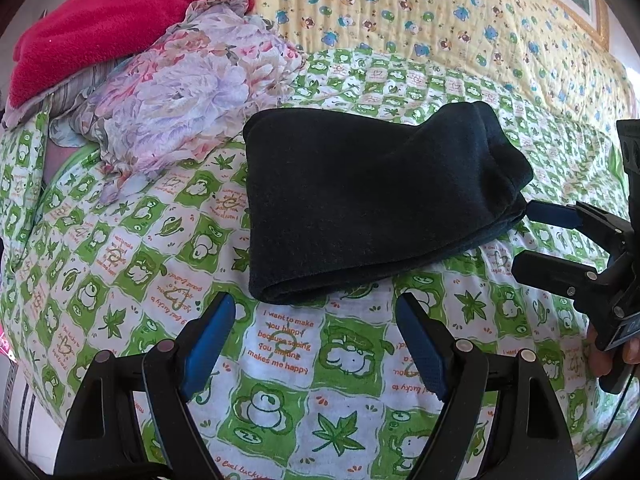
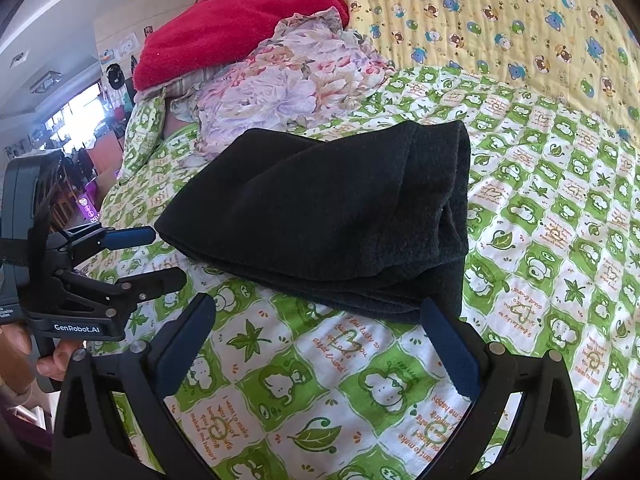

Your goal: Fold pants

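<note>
The black pants (image 1: 368, 196) lie folded into a thick rectangular bundle on the green frog-print bedsheet (image 1: 280, 392); they also show in the right wrist view (image 2: 332, 216). My left gripper (image 1: 316, 344) is open and empty, hovering just in front of the bundle's near folded edge. My right gripper (image 2: 320, 352) is open and empty, its right fingertip close to the bundle's near corner. In the left wrist view the right gripper (image 1: 524, 236) sits at the bundle's right end. In the right wrist view the left gripper (image 2: 164, 256) sits at the bundle's left end.
A floral cloth (image 1: 188, 96) and a red blanket (image 1: 112, 20) are piled at the back left of the bed. A yellow bear-print quilt (image 1: 440, 8) covers the far side. The bed's left edge drops toward the room (image 2: 72, 128).
</note>
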Demonstrator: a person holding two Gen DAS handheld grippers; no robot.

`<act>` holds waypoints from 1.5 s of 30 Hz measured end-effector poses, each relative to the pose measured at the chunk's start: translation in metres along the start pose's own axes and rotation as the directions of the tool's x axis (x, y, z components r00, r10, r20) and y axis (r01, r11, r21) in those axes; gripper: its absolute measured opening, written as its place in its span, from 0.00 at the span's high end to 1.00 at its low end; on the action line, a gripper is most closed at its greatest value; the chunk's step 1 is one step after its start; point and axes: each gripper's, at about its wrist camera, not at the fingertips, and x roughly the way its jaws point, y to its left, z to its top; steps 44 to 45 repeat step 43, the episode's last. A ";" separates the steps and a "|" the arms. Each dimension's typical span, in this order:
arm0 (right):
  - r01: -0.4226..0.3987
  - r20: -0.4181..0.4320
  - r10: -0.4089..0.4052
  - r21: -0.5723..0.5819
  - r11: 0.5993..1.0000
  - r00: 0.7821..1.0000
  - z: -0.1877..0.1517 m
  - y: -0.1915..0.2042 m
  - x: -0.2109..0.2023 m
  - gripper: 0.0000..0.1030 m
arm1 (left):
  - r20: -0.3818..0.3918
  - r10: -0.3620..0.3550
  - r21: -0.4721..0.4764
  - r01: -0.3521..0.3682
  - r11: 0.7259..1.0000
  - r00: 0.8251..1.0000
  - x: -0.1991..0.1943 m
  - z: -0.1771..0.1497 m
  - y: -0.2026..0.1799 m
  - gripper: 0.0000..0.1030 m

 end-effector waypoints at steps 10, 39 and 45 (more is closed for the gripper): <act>-0.002 -0.001 0.002 0.001 1.000 1.000 0.000 0.000 0.000 0.01 | 0.002 0.005 0.004 -0.005 1.000 1.000 0.001 0.001 0.001 0.20; 0.021 0.045 -0.022 0.025 0.999 0.999 0.013 -0.011 -0.017 0.01 | 0.065 -0.021 -0.021 0.023 1.000 0.998 -0.018 0.025 0.001 0.20; 0.018 0.048 -0.019 0.022 1.000 0.999 0.015 -0.010 -0.016 0.01 | 0.061 -0.025 -0.023 0.026 0.999 0.998 -0.016 0.026 0.001 0.20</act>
